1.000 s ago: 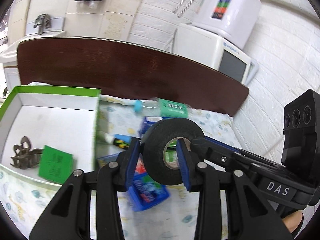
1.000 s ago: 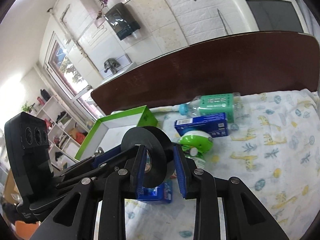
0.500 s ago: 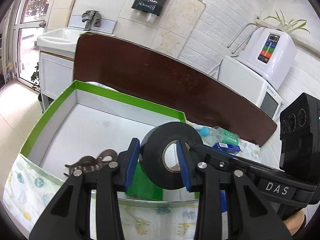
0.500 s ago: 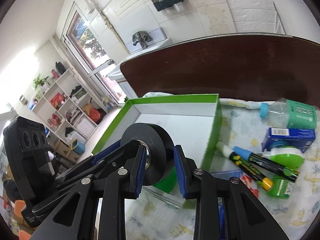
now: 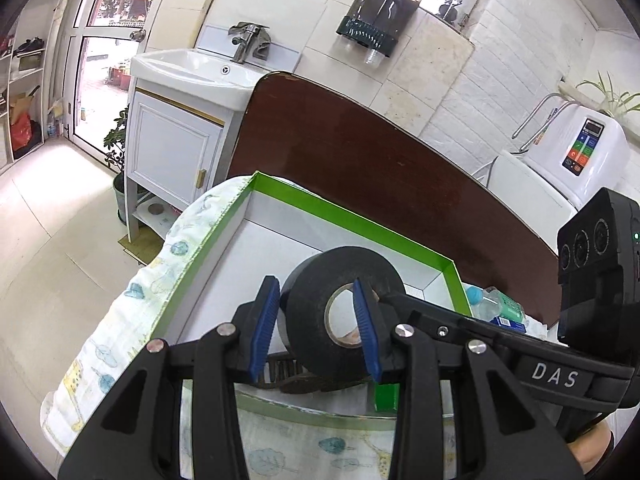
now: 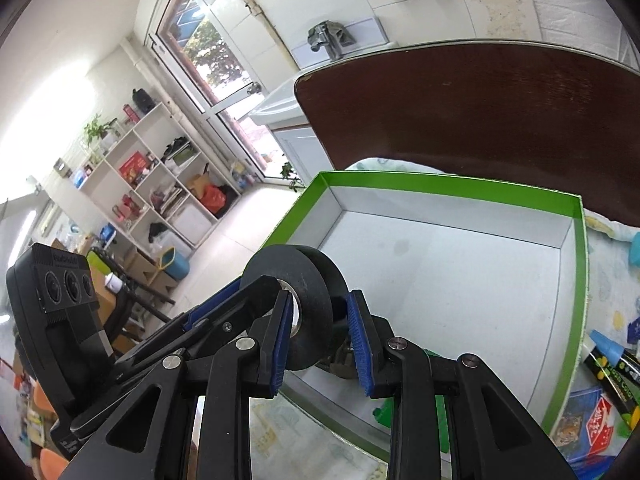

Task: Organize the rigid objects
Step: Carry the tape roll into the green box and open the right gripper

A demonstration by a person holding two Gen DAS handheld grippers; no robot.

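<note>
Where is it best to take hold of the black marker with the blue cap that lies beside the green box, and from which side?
Grip the black marker at mid-barrel, pads across its narrow width, coming from above. It lies flat on the printed cloth, and the green box wall stands close to its cap end, so a sideways approach would probably be cramped.

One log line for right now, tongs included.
held: black tape roll | tongs: left and right both clamp it | position: over green box
</note>
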